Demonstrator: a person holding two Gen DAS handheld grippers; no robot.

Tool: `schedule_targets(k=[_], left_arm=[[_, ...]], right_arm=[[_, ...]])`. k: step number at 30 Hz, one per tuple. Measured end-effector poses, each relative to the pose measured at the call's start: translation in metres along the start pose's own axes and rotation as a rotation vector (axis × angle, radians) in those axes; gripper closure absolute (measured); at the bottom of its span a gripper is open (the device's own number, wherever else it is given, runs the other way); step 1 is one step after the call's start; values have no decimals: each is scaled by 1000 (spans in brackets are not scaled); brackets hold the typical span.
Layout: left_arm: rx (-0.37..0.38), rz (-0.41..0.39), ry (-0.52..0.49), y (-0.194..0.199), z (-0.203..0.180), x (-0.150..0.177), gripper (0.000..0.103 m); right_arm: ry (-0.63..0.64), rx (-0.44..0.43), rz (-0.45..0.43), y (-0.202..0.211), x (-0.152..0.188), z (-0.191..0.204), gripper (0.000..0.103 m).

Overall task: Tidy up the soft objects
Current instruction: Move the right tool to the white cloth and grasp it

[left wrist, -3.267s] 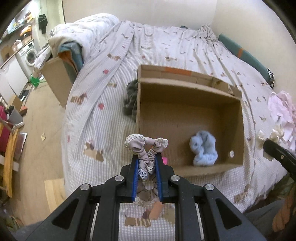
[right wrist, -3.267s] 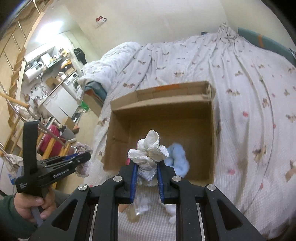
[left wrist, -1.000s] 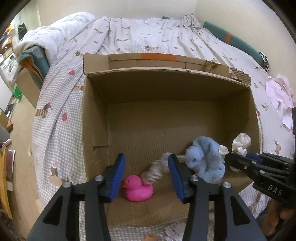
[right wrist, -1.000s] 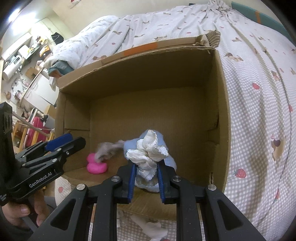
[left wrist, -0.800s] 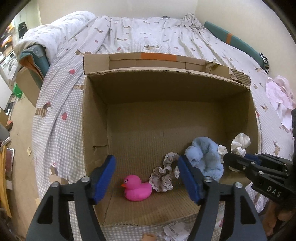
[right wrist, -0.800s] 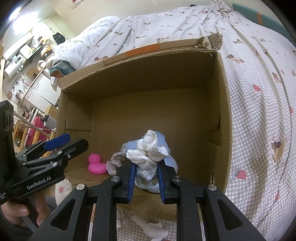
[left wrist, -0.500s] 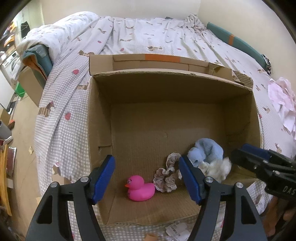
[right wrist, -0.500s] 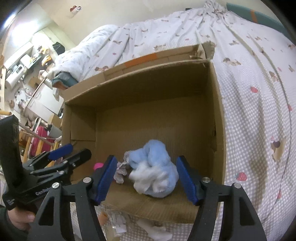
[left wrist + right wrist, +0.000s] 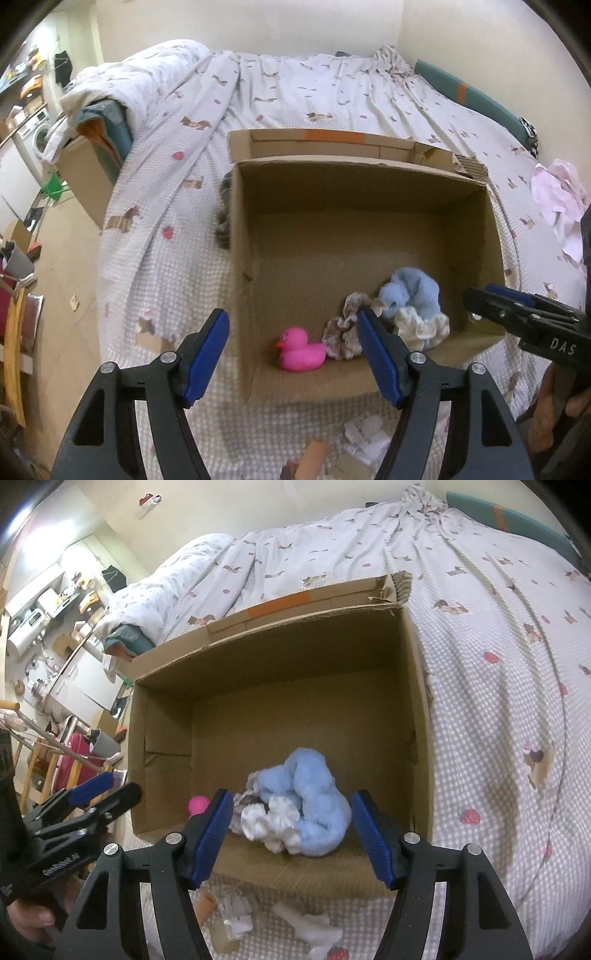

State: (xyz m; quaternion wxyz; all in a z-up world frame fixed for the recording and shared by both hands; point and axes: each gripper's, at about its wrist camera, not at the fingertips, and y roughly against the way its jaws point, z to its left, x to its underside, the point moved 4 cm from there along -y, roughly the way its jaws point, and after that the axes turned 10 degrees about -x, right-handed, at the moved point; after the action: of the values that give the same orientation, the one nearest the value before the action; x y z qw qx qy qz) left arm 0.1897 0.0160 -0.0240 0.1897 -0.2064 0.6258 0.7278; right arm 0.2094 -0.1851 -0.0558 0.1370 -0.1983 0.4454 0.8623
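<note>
Drop step done, I reckon: both my claws, left gripper (image 9: 291,354) & right gripper (image 9: 291,832), gape wide w/ nothing held. Beige scrunchie (image 9: 341,338), white scrunchie (image 9: 271,821), blue plush (image 9: 314,805) lie at cardboard box's (image 9: 242,258) near wall, by pink duck (image 9: 299,350). Next: fetch white sock (image 9: 312,928) off bed's near edge.

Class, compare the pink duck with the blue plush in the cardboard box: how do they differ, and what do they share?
The pink duck looks smooth and moulded; the blue plush is fuzzy and crumpled. The duck is smaller than the plush. The duck stands alone and upright, while the plush lies against a white frilly cloth. Both rest on the floor of the box, near its front wall.
</note>
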Motion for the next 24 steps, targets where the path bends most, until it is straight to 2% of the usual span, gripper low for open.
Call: schedule_targets(k=[9,24], left_arm=[[0,48,101,17,28,34,34],[-35,109,116,30,35,83,34]], right_arm=[[5,21,-2,21,23,4,32],[-56,41,21,48,81,-6,32]])
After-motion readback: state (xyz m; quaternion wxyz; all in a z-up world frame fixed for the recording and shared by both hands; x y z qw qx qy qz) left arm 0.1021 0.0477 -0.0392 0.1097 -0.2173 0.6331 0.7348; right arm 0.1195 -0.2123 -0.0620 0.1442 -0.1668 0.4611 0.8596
